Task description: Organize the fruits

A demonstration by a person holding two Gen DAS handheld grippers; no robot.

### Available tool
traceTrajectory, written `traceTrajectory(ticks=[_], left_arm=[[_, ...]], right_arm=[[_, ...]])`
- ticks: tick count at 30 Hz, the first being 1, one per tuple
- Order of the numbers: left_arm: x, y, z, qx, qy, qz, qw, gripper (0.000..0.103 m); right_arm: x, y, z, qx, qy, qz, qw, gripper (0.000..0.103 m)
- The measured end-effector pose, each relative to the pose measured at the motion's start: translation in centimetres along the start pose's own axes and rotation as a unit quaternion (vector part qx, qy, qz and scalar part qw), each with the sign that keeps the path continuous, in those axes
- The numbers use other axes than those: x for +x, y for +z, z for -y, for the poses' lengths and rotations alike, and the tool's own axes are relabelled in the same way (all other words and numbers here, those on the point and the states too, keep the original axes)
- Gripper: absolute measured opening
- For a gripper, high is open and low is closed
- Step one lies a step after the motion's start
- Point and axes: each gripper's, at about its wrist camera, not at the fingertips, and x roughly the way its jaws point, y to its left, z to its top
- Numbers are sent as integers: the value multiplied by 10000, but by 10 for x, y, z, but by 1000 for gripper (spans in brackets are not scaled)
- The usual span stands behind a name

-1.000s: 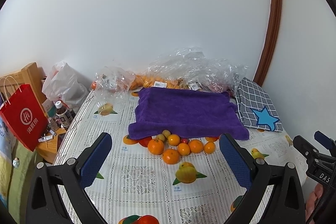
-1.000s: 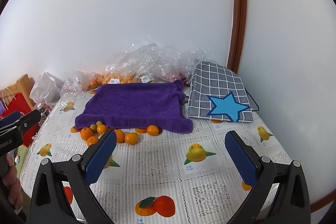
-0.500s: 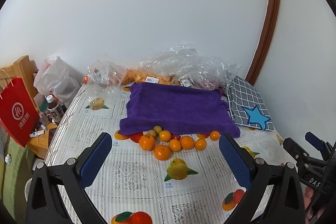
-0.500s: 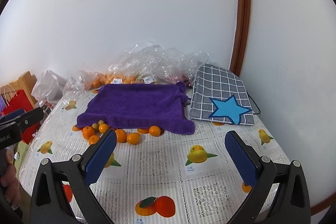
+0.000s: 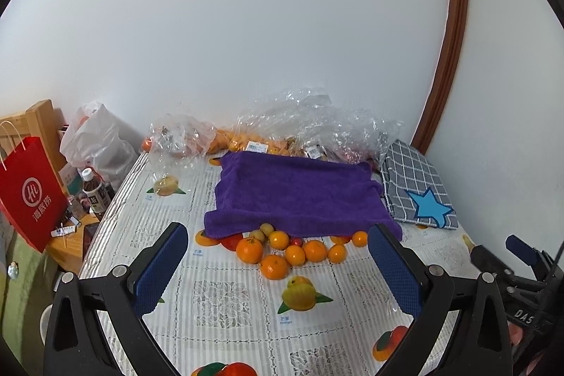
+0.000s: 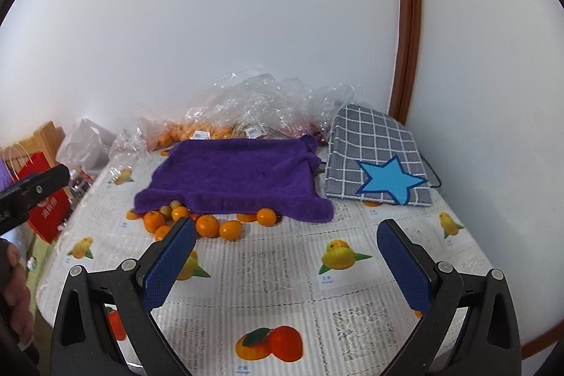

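Tangerines [image 5: 278, 251] lie loose in a cluster on the fruit-print tablecloth [image 5: 218, 298], touching the near edge of a purple towel [image 5: 299, 196], with a few small yellowish fruits [image 5: 262, 231] among them. More orange fruit sits in clear plastic bags [image 5: 299, 125] against the wall behind the towel. The left gripper [image 5: 278, 266] and right gripper [image 6: 285, 256] both hover wide apart and empty above the cloth, near the cluster.

Both grippers, left gripper [image 5: 278, 265] and right gripper [image 6: 287, 261], are black plastic frames with silver screws, textured blue pads [image 5: 394, 268], and what looks like "DAS" lettering.
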Motion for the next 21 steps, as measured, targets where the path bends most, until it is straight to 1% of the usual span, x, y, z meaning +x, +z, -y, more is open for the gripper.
traceTrajectory(ticks=[2, 4, 6, 7, 9, 14, 17, 21], left_arm=[[1, -2, 0, 39, 31, -30, 10000, 102], [0, -4, 0, 56, 63, -2, 10000, 102], [-1, -6, -1, 34, -49, -16, 10000, 102], [-2, -6, -1, 2, -95, -16, 10000, 101], [-4, -7, -2, -9, -58, 25, 10000, 97], [-10, -6, 3, 137, -16, 111, 9998, 97], [-11, -6, 3, 158, -34, 105, 9998, 97], [-11, -7, 2, 164, -39, 99, 9998, 97]], right_arm=[[-1, -2, 4, 88, 101, 30, 9999, 101], [-1, -3, 6, 102, 95, 41, 9999, 101], [-2, -4, 6, 67, 83, 62, 9999, 101], [-3, -5, 7, 56, 66, 67, 9999, 101], [-3, -6, 7, 36, 38, 54, 10000, 101], [-2, -5, 6, 23, 59, 6, 10000, 101], [-1, -5, 4, 3, -110, -25, 9999, 101], [-1, -9, -2, -113, -186, -144, 9997, 101]])
